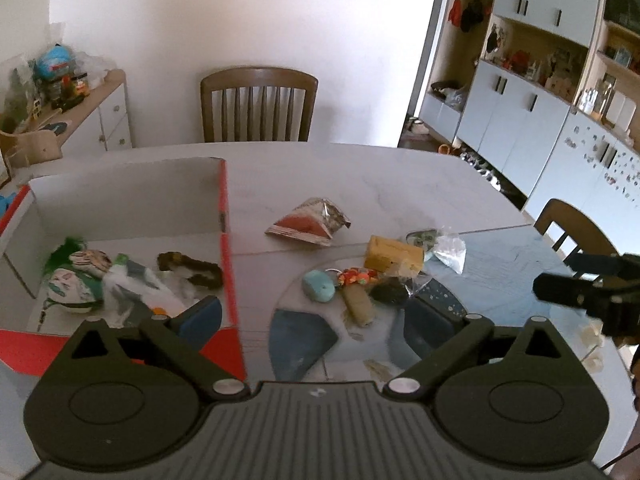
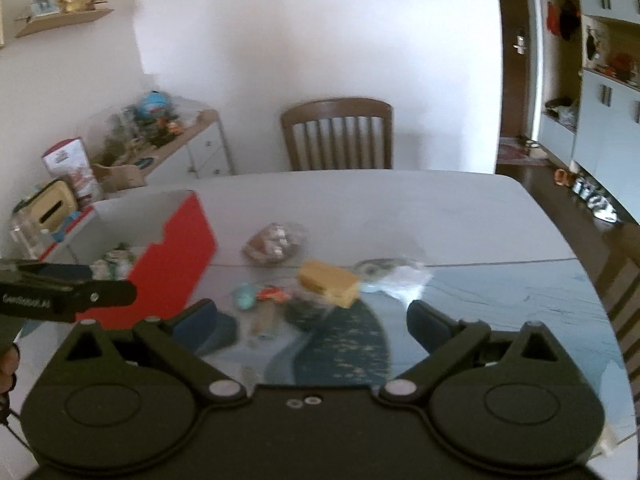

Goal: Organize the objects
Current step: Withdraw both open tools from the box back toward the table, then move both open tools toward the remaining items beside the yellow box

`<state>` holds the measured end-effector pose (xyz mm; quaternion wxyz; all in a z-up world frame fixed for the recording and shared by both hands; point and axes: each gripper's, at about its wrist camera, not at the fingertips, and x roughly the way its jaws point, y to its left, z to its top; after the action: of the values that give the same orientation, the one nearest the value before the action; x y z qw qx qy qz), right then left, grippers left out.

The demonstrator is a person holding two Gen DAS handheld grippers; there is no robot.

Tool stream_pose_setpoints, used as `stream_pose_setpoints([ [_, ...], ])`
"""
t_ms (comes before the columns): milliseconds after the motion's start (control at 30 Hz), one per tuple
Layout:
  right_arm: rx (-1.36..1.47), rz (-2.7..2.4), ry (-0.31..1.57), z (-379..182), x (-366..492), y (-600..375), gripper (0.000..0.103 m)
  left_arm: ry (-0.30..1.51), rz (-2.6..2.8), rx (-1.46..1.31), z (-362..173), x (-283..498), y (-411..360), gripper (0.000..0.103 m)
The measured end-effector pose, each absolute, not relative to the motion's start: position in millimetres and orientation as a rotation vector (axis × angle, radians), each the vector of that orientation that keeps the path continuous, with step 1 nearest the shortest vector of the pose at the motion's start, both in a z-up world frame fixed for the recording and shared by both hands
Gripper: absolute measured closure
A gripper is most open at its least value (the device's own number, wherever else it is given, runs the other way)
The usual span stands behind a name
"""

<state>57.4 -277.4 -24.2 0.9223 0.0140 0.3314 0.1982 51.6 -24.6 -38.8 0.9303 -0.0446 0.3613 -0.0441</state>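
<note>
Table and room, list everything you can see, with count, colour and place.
box: one, red outside, white inside, table's left, open, holding toys
table: one, pale grey, centre
snack packet: one, red and clear, right of box
yellow block: one, yellow, right of packet
turquoise piece: one, near the block, on the mat
clear bag: one, transparent, right of block
chairs: two, brown, behind the table and at its right
sideboard: one, white, cluttered, far left
cabinets: pale blue, right wall
left gripper: one, black, fingers wide open
right gripper: one, black, fingers wide open
</note>
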Motion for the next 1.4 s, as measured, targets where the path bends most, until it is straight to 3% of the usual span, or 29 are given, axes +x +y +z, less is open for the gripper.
stream_pose_setpoints([
  [633,-0.041,0.350,0.739,-68,147,-322,0.006,0.794,-0.013,-0.090,-101,106,-84,0.002],
  [1267,-0.224,0.478,0.836,-124,210,-306,0.020,0.854,0.087,-0.080,-144,135,-89,0.003],
  [1400,-0.235,0.495,0.838,-127,215,-304,0.021,0.862,0.086,-0.080,-147,138,-90,0.011],
])
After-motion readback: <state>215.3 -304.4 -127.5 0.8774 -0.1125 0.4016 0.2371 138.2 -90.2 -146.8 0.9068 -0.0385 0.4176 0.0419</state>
